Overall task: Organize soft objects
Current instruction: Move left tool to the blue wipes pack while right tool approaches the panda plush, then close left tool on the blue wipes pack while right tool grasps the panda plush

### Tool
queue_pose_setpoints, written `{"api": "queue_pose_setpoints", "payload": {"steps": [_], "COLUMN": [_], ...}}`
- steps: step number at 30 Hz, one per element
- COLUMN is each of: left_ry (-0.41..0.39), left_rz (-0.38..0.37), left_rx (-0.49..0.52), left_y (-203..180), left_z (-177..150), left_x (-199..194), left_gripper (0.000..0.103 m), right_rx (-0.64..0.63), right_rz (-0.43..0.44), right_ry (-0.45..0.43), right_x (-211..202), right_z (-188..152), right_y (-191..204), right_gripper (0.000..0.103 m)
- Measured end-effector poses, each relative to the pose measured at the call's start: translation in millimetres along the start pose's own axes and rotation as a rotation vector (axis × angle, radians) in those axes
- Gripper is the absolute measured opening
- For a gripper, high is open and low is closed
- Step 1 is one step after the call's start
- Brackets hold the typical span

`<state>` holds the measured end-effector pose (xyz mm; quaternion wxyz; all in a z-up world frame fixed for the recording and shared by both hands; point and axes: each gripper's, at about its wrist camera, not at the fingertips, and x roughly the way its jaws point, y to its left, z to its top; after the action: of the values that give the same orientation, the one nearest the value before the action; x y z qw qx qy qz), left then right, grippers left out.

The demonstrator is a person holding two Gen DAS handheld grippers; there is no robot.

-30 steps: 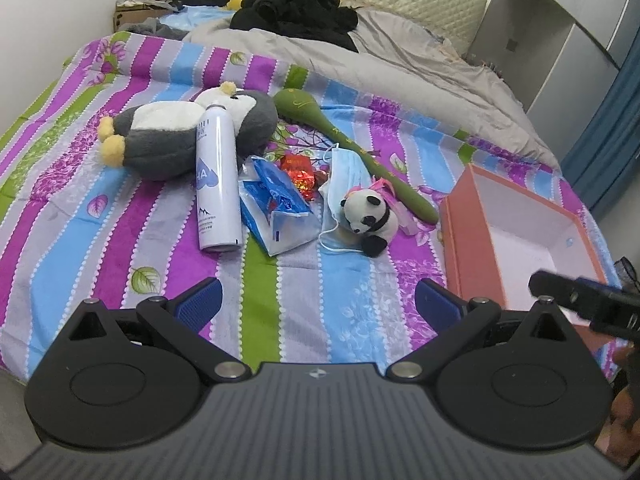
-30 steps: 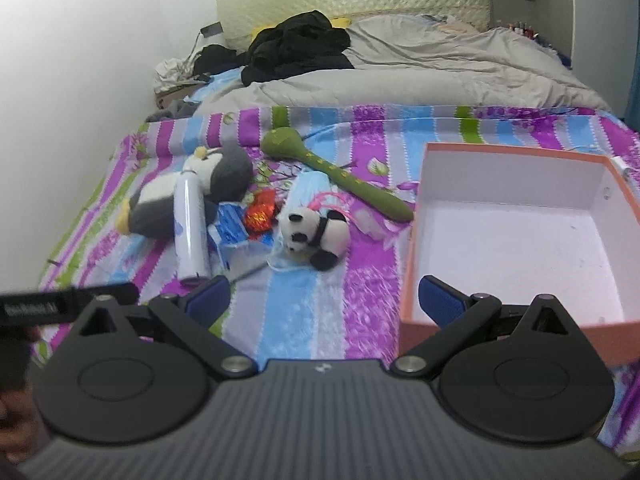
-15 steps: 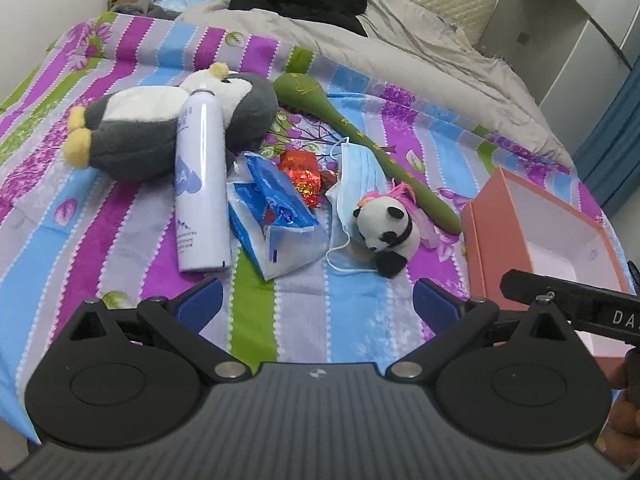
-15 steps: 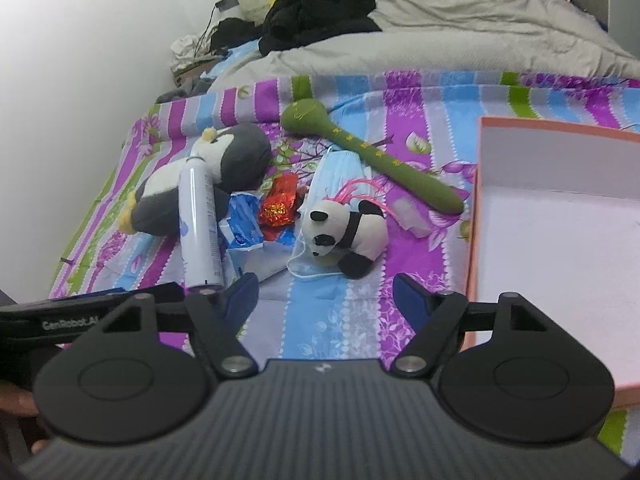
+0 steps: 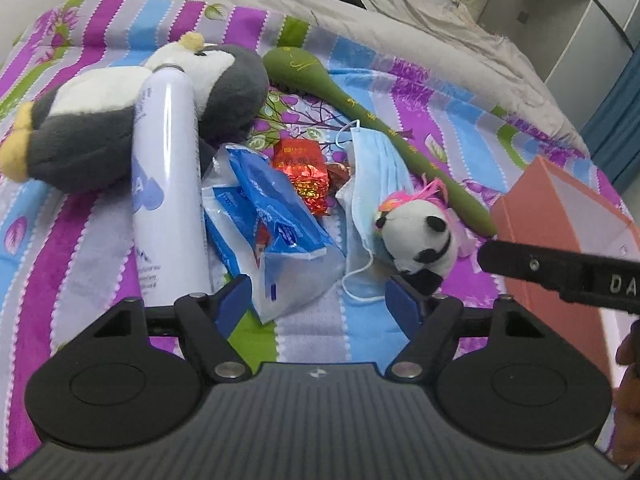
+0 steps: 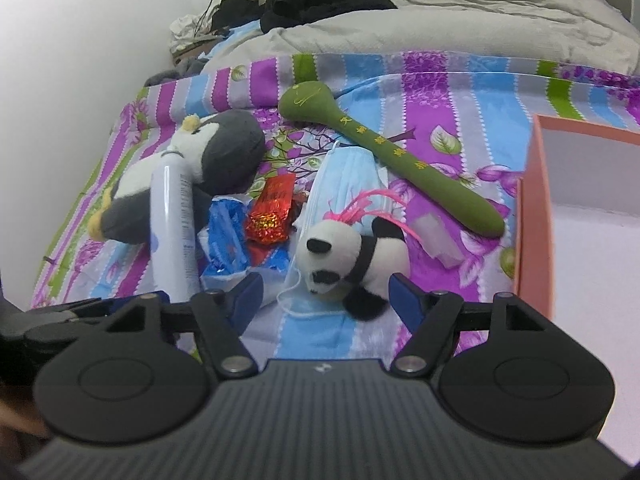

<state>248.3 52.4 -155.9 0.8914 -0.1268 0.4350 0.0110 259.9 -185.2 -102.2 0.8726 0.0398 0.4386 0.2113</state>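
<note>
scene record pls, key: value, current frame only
surface: striped bedspread
container: orange box, open, at right
soft toys: panda plush lying on a blue face mask; penguin plush on its side
other items: white spray can lying against the penguin, blue plastic packet, red foil packet, green padded stick
left gripper: open, empty
right gripper: open, low before the panda

Soft, even indoor light, faint shadows, slight blur throughout (strong fisheye bending at the edges).
</note>
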Motion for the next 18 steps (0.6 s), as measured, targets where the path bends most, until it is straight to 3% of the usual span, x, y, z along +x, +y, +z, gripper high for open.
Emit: {"api": "queue_pose_setpoints", "payload": {"steps": [12, 15, 16, 18], "left_ry": [0.001, 0.0, 0.006, 0.012], "left_rz": [0.069, 0.08, 0.076, 0.068], "left_rx": [0.089, 0.106, 0.1, 0.078], "left_y": [-0.5, -1.1, 0.0, 4.0], "left_z": [11.6, 11.8, 11.5, 9.9], "left_x": [56.1, 64.7, 68.0, 72.4], "left_gripper": [0.077, 0.063, 0.054, 0.049], "right_rx": [-0.107, -0.114, -0.104, -0.108], "right_rz": [-0.053, -0.059, -0.042, -0.04], "right_ry": [0.008, 0.031, 0.037, 0.036], "right_x": [64.6, 76.9, 79.9, 83.7], "right_z": [18.3, 15.5, 14.3, 12.1], "right_y": [3.0, 1.2, -0.5, 0.6], "right_gripper": [0.072, 0.071, 0.071, 0.072]}}
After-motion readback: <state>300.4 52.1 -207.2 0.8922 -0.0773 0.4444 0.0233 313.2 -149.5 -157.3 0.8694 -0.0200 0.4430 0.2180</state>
